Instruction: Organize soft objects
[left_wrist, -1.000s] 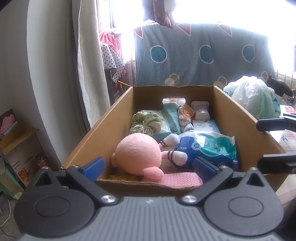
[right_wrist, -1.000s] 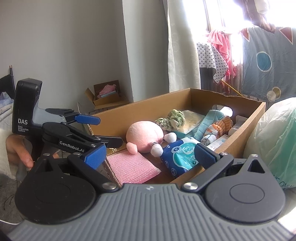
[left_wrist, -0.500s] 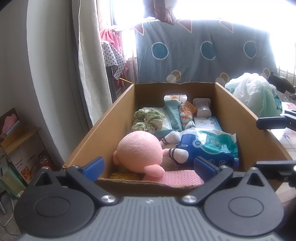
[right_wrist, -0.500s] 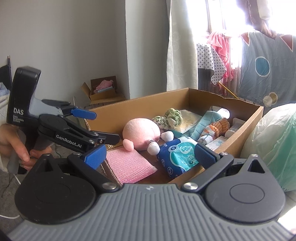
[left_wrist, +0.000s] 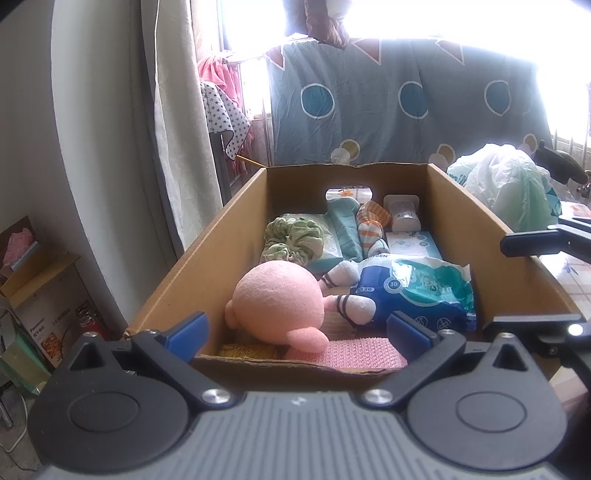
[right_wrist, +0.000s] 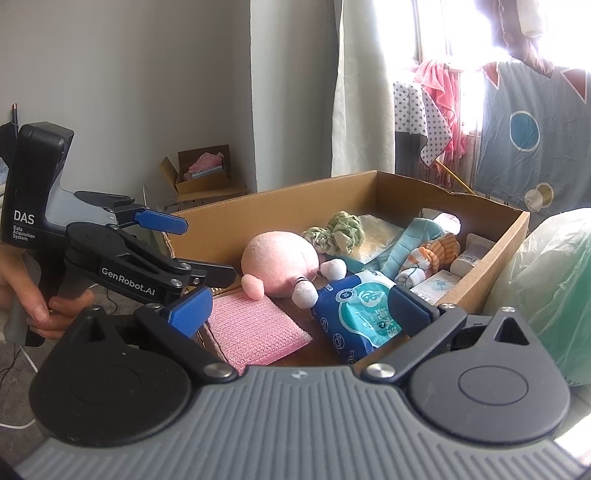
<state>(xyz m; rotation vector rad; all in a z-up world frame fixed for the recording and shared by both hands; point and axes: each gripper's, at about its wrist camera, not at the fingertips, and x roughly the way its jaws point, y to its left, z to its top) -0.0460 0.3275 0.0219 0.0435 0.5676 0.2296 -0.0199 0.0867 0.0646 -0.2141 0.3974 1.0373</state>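
cardboard box (left_wrist: 229, 236) holds all the soft stuff in view; both tongs sit outside its near edge, nothing gripped. left gripper (left_wrist: 297, 330) jaws spread wide, empty, framing the near wall of the box. right gripper (right_wrist: 301, 308) also wide open and empty, at the near right corner, looking across the box.

pink plush (left_wrist: 279, 299) lies near the near edge, left of centre, its white feet touching the blue wipes pack (left_wrist: 417, 291) on the right side. pink knitted cloth (left_wrist: 347, 352) flat against the near wall, partly under the plush. green scrunchie (left_wrist: 291, 240) further back by the left wall, teal cloth (left_wrist: 345, 229) and orange striped sock (left_wrist: 369, 227) toward the far wall. plastic bag (left_wrist: 509, 188) outside, beyond the right wall.

judgement: box looks mostly packed; the step is probably either a last tidy or a retreat, cannot tell which. if tidying, the plush is the obvious target: come in over the near wall from above, pinch the round body mid-way, not the small foot, since it will squash and slip. close slowly, lift clear of the cloth so it doesn't drag. keep the right gripper off the wipes pack and away from the left one, they are near each other.
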